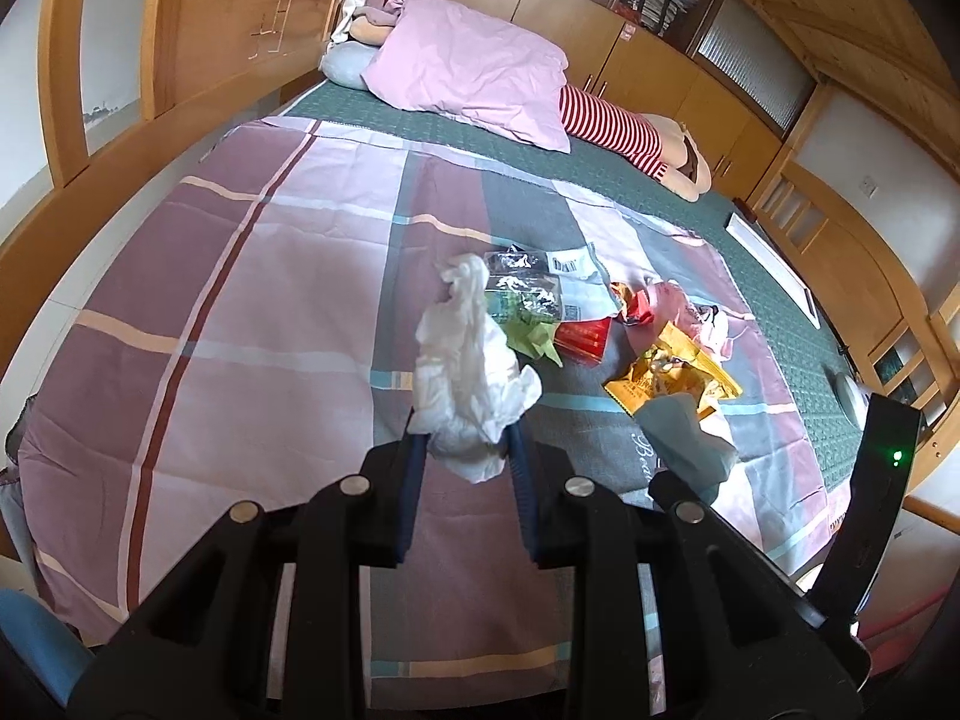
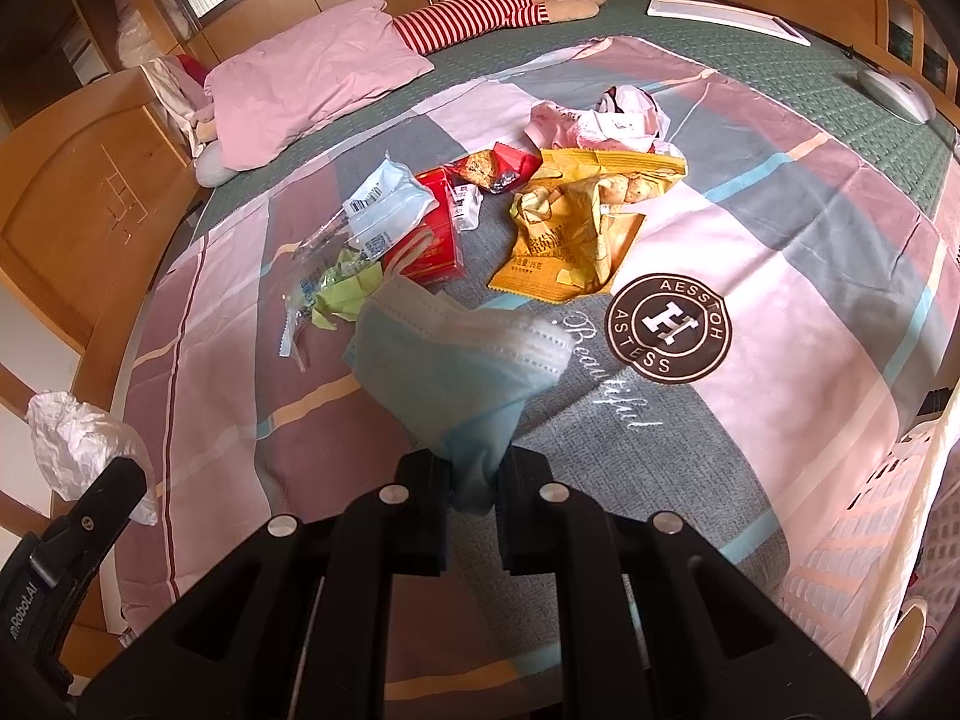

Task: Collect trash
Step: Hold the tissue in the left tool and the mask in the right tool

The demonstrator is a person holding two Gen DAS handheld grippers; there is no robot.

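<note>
My left gripper (image 1: 465, 441) is shut on a crumpled white tissue (image 1: 465, 372) and holds it above the bedsheet; the tissue also shows in the right wrist view (image 2: 78, 441). My right gripper (image 2: 474, 468) is shut on a blue face mask (image 2: 456, 360) lifted off the bed; the mask also shows in the left wrist view (image 1: 684, 438). More trash lies on the sheet: a yellow snack bag (image 2: 576, 222), a red box (image 2: 429, 234), a green wrapper (image 2: 348, 291), clear plastic packets (image 2: 378, 198) and a pink-white wrapper (image 2: 600, 117).
A striped pink, grey and maroon bedsheet (image 2: 750, 228) covers a green mat (image 2: 780, 66). A pink pillow (image 2: 312, 84) and a striped plush doll (image 2: 498, 6) lie at the far end. Wooden cabinets (image 1: 660, 72) surround the bed. A white frame (image 2: 726, 18) lies far right.
</note>
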